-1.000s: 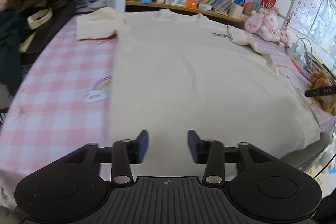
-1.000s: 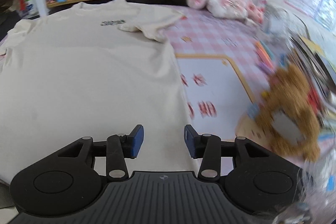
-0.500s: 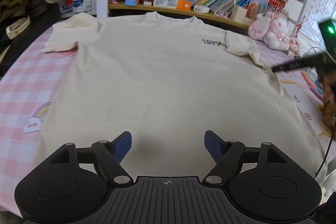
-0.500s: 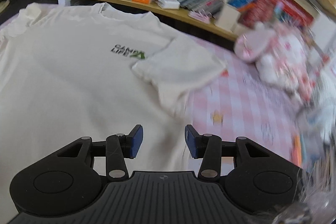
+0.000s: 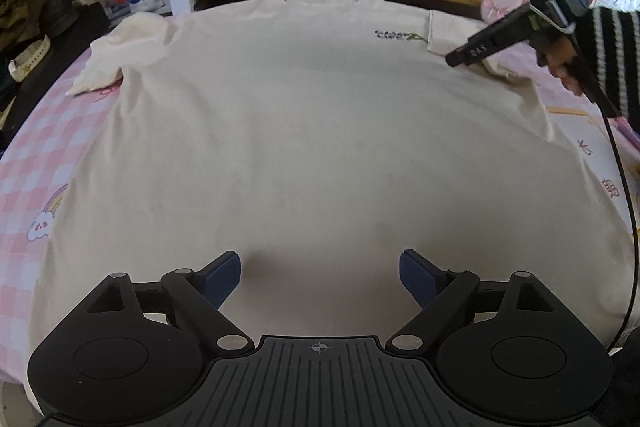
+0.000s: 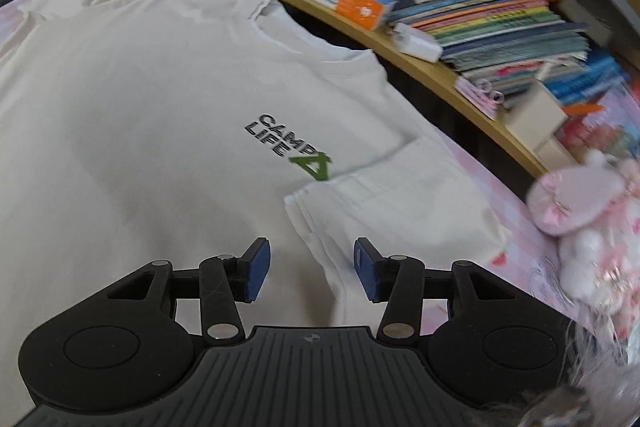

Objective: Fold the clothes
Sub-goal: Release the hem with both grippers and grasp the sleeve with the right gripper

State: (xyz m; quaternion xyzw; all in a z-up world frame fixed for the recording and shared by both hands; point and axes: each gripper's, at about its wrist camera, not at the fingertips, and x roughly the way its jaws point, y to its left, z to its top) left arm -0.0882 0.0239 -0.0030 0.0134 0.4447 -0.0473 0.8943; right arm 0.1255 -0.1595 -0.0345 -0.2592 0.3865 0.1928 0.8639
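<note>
Left gripper (image 5: 320, 277) low over near hem, jaws just been opening, now spread wide, nothing between. Right gripper (image 6: 308, 269) above folded-in sleeve (image 6: 392, 203), jaws half apart, pinching nothing; touching cloth or not, cannot tell. Cream short-sleeved cotton T-shirt (image 5: 304, 131) flat on pink checked tablecloth (image 5: 28, 163), collar far. Near hem cut off behind gripper body. Wooden bookshelf (image 6: 420, 67) behind, blurred at right.
</note>
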